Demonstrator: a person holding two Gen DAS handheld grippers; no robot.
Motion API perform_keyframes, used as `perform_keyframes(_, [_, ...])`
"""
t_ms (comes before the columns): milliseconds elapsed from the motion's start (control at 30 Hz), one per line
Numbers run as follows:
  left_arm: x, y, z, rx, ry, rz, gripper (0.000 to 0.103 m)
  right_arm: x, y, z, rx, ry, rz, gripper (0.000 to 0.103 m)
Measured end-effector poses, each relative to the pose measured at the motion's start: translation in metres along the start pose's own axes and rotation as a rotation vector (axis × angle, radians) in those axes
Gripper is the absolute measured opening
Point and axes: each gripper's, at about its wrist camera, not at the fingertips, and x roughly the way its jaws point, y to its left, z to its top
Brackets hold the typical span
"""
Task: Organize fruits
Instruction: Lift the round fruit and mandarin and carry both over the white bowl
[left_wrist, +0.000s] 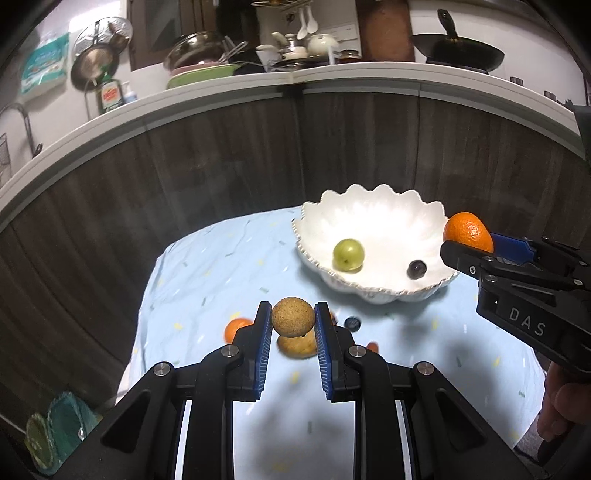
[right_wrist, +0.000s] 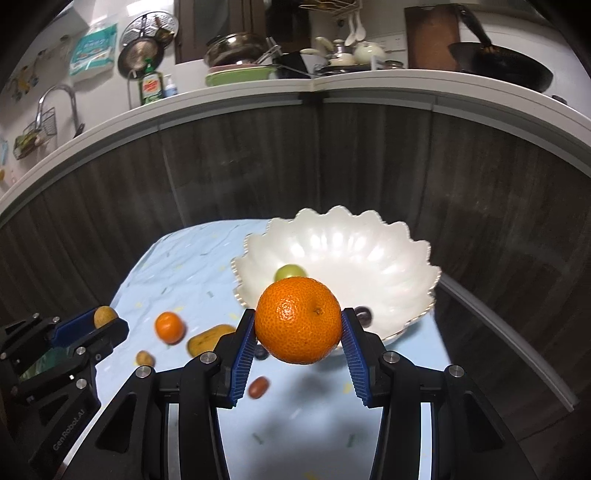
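In the left wrist view, a small brown round fruit (left_wrist: 293, 316) is being clamped by the left gripper (left_wrist: 291, 319) above the blue tablecloth (left_wrist: 207, 273), near the white scalloped bowl (left_wrist: 384, 221). In the right wrist view, a mandarin (right_wrist: 298, 319) is being clamped by the right gripper (right_wrist: 298, 328), just before the bowl rim.

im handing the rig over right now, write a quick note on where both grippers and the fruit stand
Left gripper: shut on a small tan round fruit, held above the table.
Right gripper: shut on a large orange, held near the front rim of the white scalloped bowl.
Done: a green fruit and a dark grape lie in the bowl.
Left: drop both held fruits in, then collect those on the blue tablecloth: a small orange, a yellow-brown oblong fruit, a small tan fruit, a reddish-brown fruit and a dark blue one.
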Motion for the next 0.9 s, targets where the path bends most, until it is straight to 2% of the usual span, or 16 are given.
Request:
perform_keyframes(433, [0.036,-0.024,0.039,0.021,-0.014,-0.09,0.023,0.011,-0.036,0.018,0.014,-0.025,-0.048,0.046])
perform_keyframes(600, [0.055,-0.031,0.051,0.007,-0.001,-0.138,0.023,0.02,-0.047,0.022,0.017,-0.022,-0.062,0.046])
perform_keyframes(900, [0.087,-0.044,0.064,0.018,0.023,-0.179,0.023,0.04,-0.064,0.026,0.029,-0.004,-0.079,0.046])
